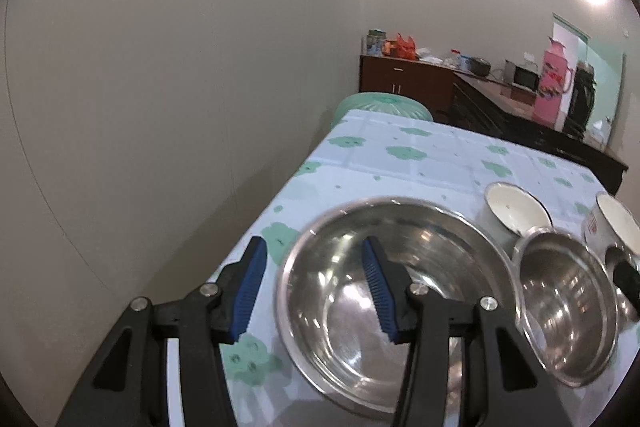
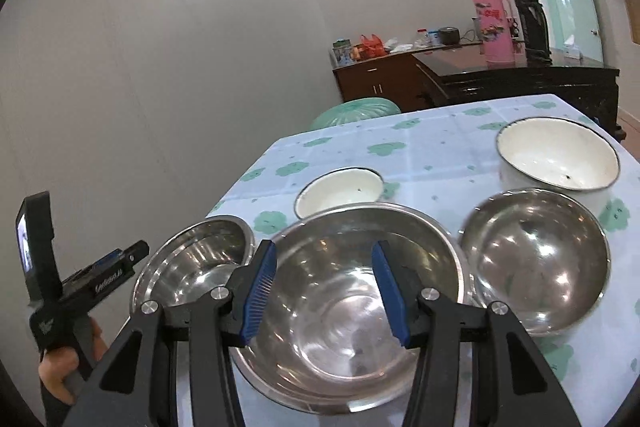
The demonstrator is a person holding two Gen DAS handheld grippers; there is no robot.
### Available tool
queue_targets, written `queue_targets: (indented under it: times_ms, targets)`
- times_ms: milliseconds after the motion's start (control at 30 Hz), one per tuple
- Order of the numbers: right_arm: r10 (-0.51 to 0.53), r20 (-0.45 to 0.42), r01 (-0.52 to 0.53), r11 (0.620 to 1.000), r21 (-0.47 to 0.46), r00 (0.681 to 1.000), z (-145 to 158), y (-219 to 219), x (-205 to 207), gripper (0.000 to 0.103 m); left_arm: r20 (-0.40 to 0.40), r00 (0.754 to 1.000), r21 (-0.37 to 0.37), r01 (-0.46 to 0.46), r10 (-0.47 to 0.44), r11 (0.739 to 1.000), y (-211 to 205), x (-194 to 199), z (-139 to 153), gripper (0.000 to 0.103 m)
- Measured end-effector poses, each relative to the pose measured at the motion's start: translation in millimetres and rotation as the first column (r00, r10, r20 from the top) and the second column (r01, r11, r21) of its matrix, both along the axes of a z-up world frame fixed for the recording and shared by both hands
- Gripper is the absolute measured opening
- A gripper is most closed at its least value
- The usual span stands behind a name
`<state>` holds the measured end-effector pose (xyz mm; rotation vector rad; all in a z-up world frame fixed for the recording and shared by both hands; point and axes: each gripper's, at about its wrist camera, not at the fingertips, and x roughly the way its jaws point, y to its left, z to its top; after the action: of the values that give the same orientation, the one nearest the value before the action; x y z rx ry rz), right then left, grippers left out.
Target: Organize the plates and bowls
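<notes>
Steel and white enamel bowls stand on a table with a green-flowered cloth [image 2: 440, 143]. In the left wrist view my left gripper [image 1: 314, 255] is open, its jaws astride the left rim of a steel bowl [image 1: 340, 315]; a second steel bowl [image 1: 568, 307] sits to the right. In the right wrist view my right gripper [image 2: 324, 259] is open over the near rim of the large middle steel bowl [image 2: 344, 311]. A steel bowl [image 2: 192, 263] lies left, another [image 2: 536, 259] right. A small white bowl [image 2: 340, 191] and a large white bowl [image 2: 556, 159] stand behind.
The table's left edge runs along a plain wall. A green plastic stool [image 2: 356, 111] stands beyond the far edge. A dark sideboard [image 2: 480, 79] holds a pink thermos [image 2: 492, 23] and a black flask. The left gripper's handle [image 2: 80, 287] shows at lower left.
</notes>
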<state>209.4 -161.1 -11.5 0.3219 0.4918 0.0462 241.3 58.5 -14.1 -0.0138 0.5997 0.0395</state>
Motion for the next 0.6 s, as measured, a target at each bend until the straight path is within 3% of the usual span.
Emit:
queue_targets:
  times_ms: [233, 600]
  targets:
    - [-0.007, -0.011, 0.007, 1.0, 0.019, 1.0, -10.5, -20.0, -15.1, 0.052, -0.029, 0.997, -0.064, 0.072, -0.074, 0.995, -23.4, -26.0, -2.1, 0.05]
    - [-0.01, -0.054, 0.015, 0.996, 0.083, 0.999, -19.4, -47.4, -59.1, 0.052, -0.089, 0.972, -0.07, 0.212, -0.218, 0.975, -84.7, -55.1, -11.4, 0.05]
